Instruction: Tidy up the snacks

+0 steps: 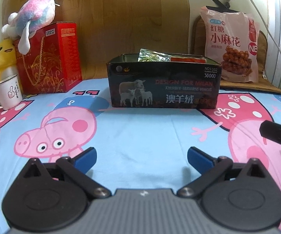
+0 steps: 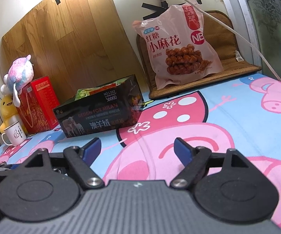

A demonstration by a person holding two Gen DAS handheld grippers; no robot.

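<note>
on the blue cartoon-pig sheet (image 1: pixel 140 128), both the left gripper (image 1: pixel 142 157) and right gripper (image 2: pixel 137 149) have fingers spread wide and empty, with the black open cardboard box (image 1: pixel 164 85) of snack packets ahead of them.

A red gift box (image 1: pixel 48 58) stood at the back left of the cartoon-pig bedsheet (image 1: pixel 140 132), against a wooden board (image 1: pixel 121 19). A pink-and-blue plush toy (image 1: pixel 31 13) lay on top of the red gift box, and a yellow plush duck (image 1: pixel 3 60) sat just left of it. A white enamel mug (image 1: pixel 8 91) stood in front of the duck. Well to the right of the red gift box, a woven brown mat (image 2: pixel 228 58) leaned against the wall.
</note>
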